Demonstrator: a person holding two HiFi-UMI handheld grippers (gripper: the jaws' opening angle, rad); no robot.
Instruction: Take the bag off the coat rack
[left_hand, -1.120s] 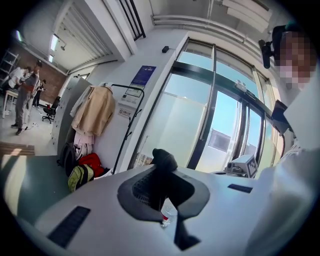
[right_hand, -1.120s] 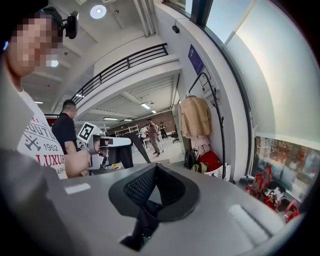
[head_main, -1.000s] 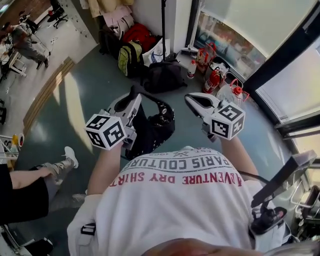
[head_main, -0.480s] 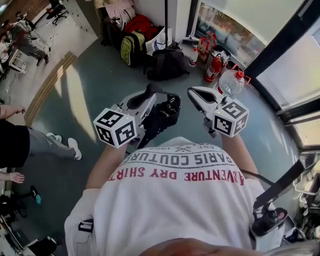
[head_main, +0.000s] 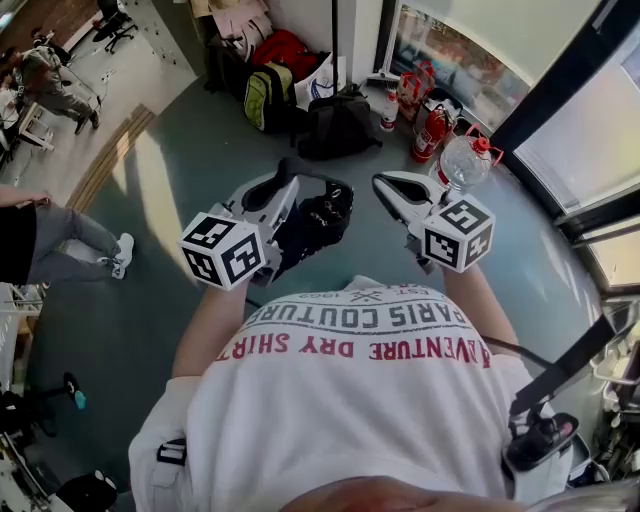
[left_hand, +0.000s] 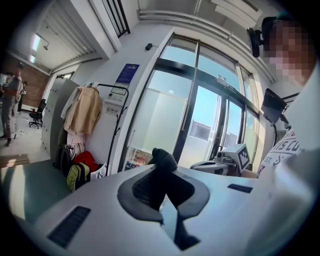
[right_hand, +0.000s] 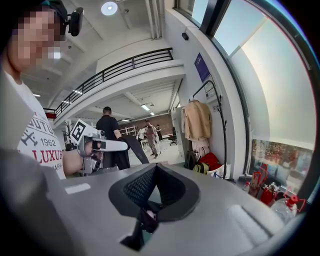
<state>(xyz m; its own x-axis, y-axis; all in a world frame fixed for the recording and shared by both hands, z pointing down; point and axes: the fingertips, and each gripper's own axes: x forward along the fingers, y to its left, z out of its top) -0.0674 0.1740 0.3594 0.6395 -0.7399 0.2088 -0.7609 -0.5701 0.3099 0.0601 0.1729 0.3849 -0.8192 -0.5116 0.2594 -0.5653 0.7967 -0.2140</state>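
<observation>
left tool clamped on the black bag by its strap. Bag's soft and floppy, looks light, so the strap's my best hold. right tool closed, empty.

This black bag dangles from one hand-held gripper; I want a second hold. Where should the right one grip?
Likely the strap of the bag, from the right: it arches clear above the body, thin enough for jaws, its unheld part nearest the right hand-held gripper. The left hand-held gripper clamps the other end.
</observation>
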